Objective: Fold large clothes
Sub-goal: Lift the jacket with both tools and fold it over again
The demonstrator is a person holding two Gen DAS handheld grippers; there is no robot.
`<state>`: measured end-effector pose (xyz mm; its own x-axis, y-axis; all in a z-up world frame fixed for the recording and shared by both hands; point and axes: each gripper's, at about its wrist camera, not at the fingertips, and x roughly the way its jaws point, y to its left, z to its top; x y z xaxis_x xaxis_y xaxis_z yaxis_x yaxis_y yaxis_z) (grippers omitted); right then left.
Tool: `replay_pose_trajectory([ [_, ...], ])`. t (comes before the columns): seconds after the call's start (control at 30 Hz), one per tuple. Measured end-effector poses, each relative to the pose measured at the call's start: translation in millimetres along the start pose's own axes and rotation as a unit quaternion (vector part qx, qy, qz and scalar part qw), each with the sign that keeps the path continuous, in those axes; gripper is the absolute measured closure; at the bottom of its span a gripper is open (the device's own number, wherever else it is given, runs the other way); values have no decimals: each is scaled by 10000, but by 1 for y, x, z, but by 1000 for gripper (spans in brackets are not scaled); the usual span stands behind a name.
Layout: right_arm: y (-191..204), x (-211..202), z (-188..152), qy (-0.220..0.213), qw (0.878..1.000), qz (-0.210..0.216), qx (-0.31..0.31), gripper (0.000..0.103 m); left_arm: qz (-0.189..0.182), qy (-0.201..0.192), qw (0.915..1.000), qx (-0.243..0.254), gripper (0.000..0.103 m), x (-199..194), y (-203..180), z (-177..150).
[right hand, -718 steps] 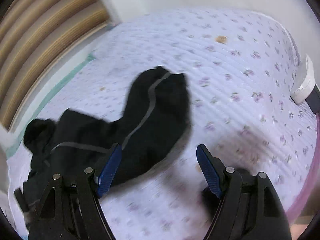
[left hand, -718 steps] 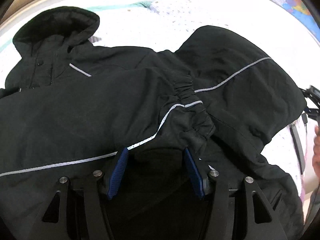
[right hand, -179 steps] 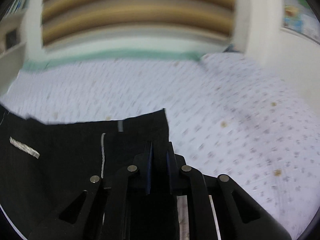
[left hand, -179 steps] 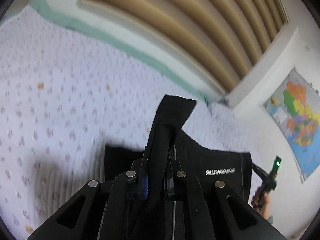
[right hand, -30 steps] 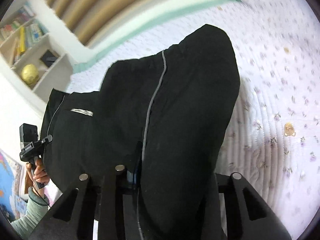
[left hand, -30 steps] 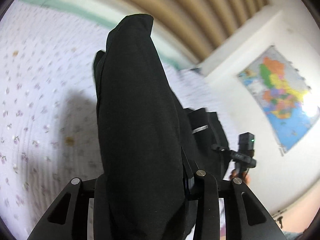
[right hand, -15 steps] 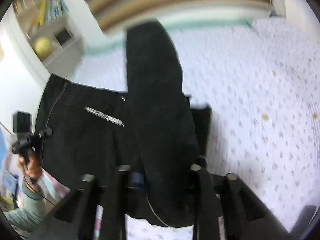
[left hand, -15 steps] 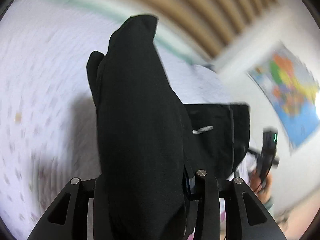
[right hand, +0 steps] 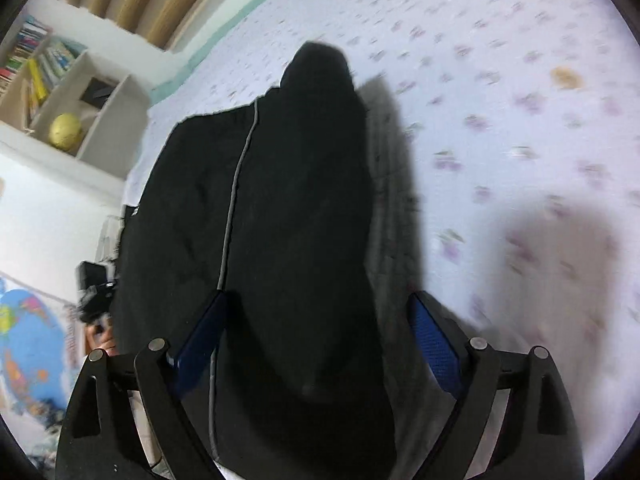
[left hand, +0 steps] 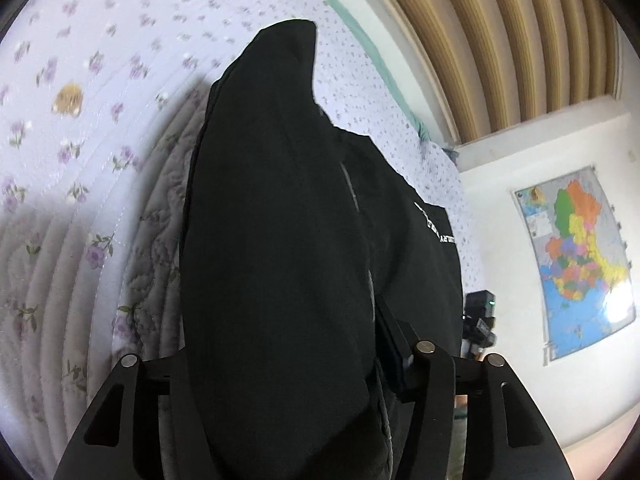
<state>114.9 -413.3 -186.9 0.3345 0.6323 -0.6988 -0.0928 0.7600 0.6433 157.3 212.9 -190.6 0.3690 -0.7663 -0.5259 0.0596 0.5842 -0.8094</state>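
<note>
Right gripper now spread wide, blue pads apart where half second ago they pinched fabric; black jacket lies draped between them, loose; left gripper buried under jacket fold, grip state unreadable; jacket bunched over floral quilt; wall map at right; bookshelf at upper left.

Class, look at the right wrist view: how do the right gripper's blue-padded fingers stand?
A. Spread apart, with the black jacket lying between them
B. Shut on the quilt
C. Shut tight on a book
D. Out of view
A: the right gripper is spread wide, its fingers either side of the black jacket.
</note>
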Motion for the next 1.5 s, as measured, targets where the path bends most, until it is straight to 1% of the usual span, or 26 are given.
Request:
replay_pose_trajectory([
  [0.07,-8,13,15,141,9989,425,116,8,-47,13,10000,-16,44,2,5,0],
  [0.13,-12,23,29,205,9974,660,183,8,-38,41,10000,8,44,4,4,1],
  [0.2,-10,29,39,285,9959,826,214,5,-30,69,10000,31,44,5,3,4],
  [0.3,-9,27,34,420,9945,924,263,5,-92,78,9999,66,45,7,4,6],
  [0.33,-8,22,29,448,9935,1027,216,4,-115,79,9999,64,44,7,7,6],
  [0.4,-8,10,23,400,9941,997,161,1,-142,74,9998,85,44,7,10,5],
  [0.5,-8,-5,13,385,9946,968,22,0,-161,47,9998,83,44,2,11,0],
  [0.57,-4,-1,11,476,9954,833,-42,0,-158,39,9998,80,44,2,10,-1],
  [0.63,7,21,22,631,9952,734,-125,0,-152,49,9998,70,44,1,11,-1],
  [0.67,16,32,31,672,9947,733,-256,0,-148,60,9998,73,43,2,11,-1],
  [0.73,27,48,37,739,9940,665,-460,0,-136,74,9999,60,42,2,12,-1],
  [0.83,47,77,55,838,9927,608,-616,2,-96,70,9999,27,41,5,6,-3],
  [0.87,54,79,57,784,9933,507,-681,3,-63,55,10000,25,42,4,5,-3],
  [0.93,59,73,52,613,9941,397,-800,11,35,-39,9999,130,46,1,-5,-6],
  [1.0,60,48,40,174,9955,433,-826,43,188,-190,9987,442,56,-4,-25,-9],
  [1.03,61,33,33,-111,9955,526,-785,50,160,-279,9980,547,58,-9,-35,-10],
  [1.07,64,22,28,-310,9945,642,-773,56,-2,-367,9974,612,60,-14,-48,-11],
  [1.1,72,10,19,-542,9925,675,-862,57,-269,-448,9963,686,60,-20,-64,-12],
  [1.13,82,1,9,-699,9911,564,-984,58,-447,-513,9943,818,60,-25,-82,-14],
  [1.17,90,-5,0,-792,9899,482,-1073,58,-519,-543,9929,919,60,-28,-95,-15],
  [1.2,98,-13,-9,-914,9883,438,-1142,58,-602,-589,9901,1119,60,-32,-119,-19],
  [1.27,114,-29,-22,-1157,9861,476,-1093,59,-723,-636,9859,1369,60,-40,-147,-26],
  [1.3,115,-32,-23,-1279,9847,491,-1073,58,-809,-675,9822,1556,60,-47,-165,-33],
  [1.37,117,-47,-24,-1537,9809,465,-1100,58,-913,-741,9774,1756,60,-58,-184,-43],
  [1.4,116,-52,-23,-1624,9795,448,-1107,59,-1026,-772,9747,1832,60,-66,-193,-49],
  [1.5,119,-65,-24,-1797,9775,362,-1043,59,-1221,-784,9693,1984,60,-78,-204,-62],
])
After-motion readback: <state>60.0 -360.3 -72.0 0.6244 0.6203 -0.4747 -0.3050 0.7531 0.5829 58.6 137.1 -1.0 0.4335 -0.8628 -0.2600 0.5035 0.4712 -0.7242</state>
